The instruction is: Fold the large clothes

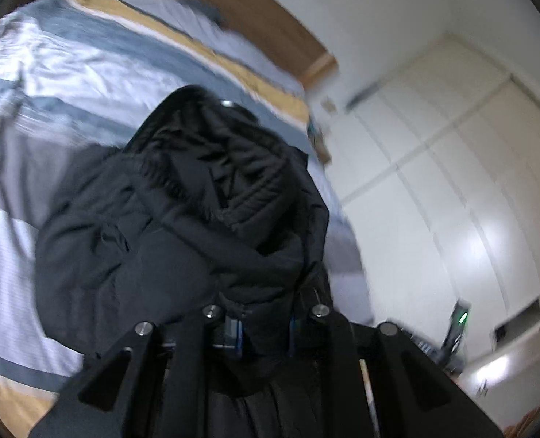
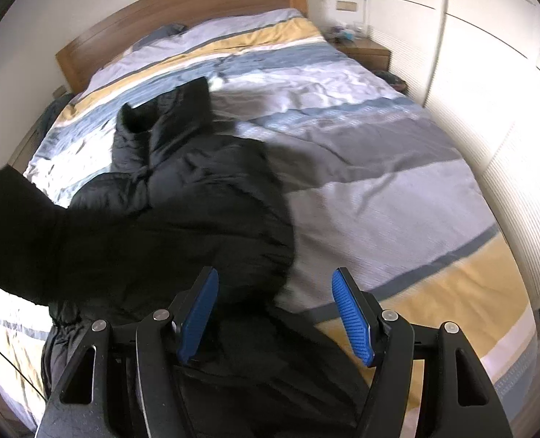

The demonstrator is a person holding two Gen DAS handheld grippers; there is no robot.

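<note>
the left gripper [image 1: 266,323] clamps a bunched fold of the black puffer jacket [image 2: 182,197] lifted above the striped duvet [image 2: 361,168], the right gripper [image 2: 275,315] hovers wide open over its hem, so folding is judged barely begun, with sleeves and body unfolded.

Black coat [image 1: 182,219] fabric bunches between the left claw [image 1: 266,325] fingers, burying their blue pads. Beyond that claw, bed [image 1: 51,73] and wardrobe [image 1: 452,182] smear with blur. Below the right claw [image 2: 275,314], the coat runs off-frame.
</note>
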